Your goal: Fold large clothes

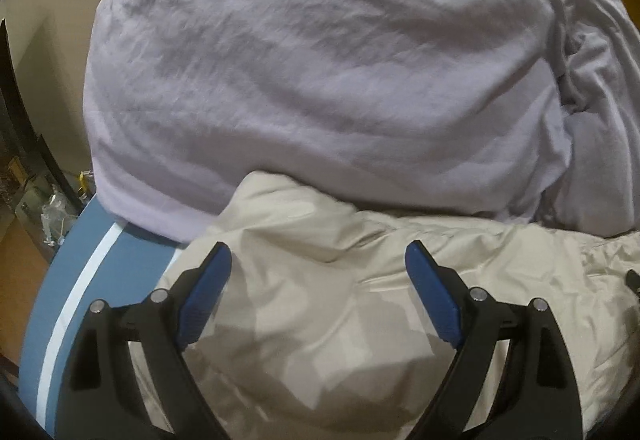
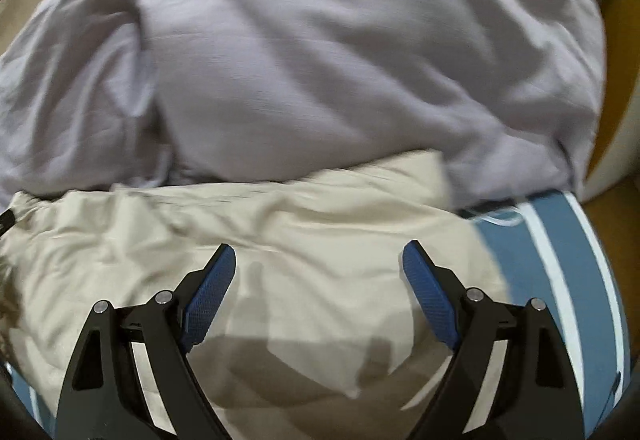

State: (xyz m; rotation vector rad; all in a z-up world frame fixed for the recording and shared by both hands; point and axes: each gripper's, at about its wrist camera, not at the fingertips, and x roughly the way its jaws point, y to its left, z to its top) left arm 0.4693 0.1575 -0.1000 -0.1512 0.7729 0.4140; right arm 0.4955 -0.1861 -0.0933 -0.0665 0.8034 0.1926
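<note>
A beige garment [image 1: 320,280] lies crumpled on a blue surface with a white stripe [image 1: 68,292]; it also shows in the right wrist view [image 2: 280,240]. A large pale lilac cloth [image 1: 320,79] lies bunched just beyond it, overlapping its far edge, and fills the upper right wrist view [image 2: 340,59]. My left gripper [image 1: 318,264] is open and empty, just above the beige garment's left part. My right gripper [image 2: 319,262] is open and empty, just above the garment's right part. The blue pads [image 2: 212,296] touch nothing that I can see.
The blue striped surface [image 2: 568,260] ends at the right, with orange-brown floor [image 2: 616,199] beyond. At the left, past the surface's edge, there is clutter on the floor [image 1: 52,207] and a beige wall [image 1: 52,79]. A black strap end [image 1: 634,280] lies at the garment's right.
</note>
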